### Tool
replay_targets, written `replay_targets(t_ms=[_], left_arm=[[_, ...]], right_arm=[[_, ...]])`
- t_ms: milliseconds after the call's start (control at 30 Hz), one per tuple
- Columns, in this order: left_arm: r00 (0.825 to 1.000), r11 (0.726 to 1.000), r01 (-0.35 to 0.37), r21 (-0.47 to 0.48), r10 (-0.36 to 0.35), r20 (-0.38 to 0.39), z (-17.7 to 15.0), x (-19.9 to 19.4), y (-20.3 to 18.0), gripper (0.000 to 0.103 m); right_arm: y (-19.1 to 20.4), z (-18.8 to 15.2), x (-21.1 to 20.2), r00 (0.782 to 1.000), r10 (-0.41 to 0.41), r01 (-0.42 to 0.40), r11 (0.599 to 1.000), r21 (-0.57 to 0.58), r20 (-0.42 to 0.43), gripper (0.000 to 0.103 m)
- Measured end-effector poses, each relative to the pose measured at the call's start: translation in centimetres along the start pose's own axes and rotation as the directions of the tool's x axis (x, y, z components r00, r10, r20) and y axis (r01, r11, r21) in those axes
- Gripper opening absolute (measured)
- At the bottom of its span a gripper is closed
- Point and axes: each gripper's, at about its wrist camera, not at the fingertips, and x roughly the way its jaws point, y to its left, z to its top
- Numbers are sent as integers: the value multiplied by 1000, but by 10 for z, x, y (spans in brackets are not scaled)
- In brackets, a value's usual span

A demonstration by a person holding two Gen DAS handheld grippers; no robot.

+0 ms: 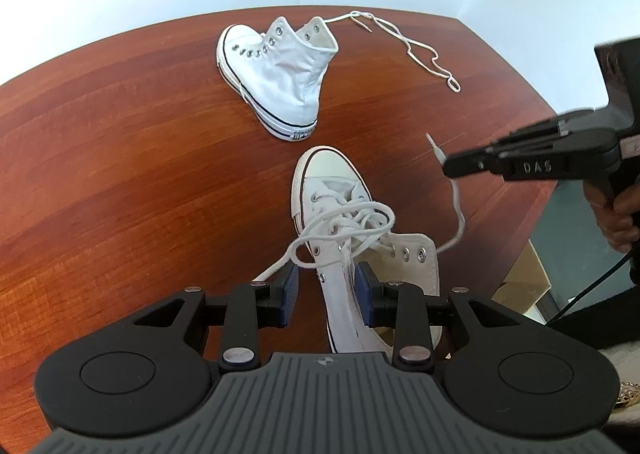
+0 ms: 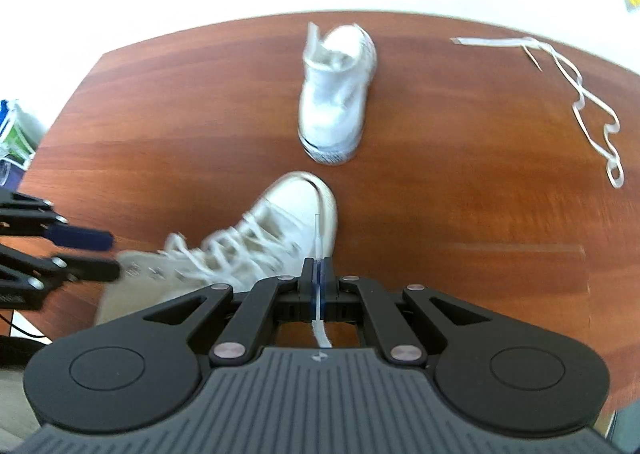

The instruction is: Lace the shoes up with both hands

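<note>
A white high-top shoe (image 1: 352,222) stands near me on the wooden table (image 1: 120,154), partly laced, with loose lace loops over its tongue. My left gripper (image 1: 326,288) is open, its blue pads either side of the shoe's ankle flap without touching it. My right gripper (image 2: 318,274) is shut on the shoe's right lace end (image 2: 318,238), held above the table right of the shoe (image 2: 256,242); it also shows in the left wrist view (image 1: 452,166). A second white high-top (image 1: 276,70), unlaced, lies on its side farther back.
A loose white lace (image 1: 412,46) lies on the far right of the table, also in the right wrist view (image 2: 588,102). The table's right edge (image 1: 532,190) is close to the shoe. A cardboard box (image 1: 520,286) sits below it.
</note>
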Motion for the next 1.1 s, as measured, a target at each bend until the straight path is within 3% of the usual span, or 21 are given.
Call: replay_targets(t_ms=[400,667,1100], left_arm=[[1000,1000,-12,5,12,-7,-1,-2,2,34],[1000,1000,-25,5,25,-12,-1,0,4,35],[999,999,-32,-8,32,-12,-2,1,5,35]], right_arm=[[43,23,11,994,109,-110,986,-128,-15,1],[70,26,21,980,187,-197,960,-199,-68,1],[78,9,30,970,179,-221,934,-281,-165,1]])
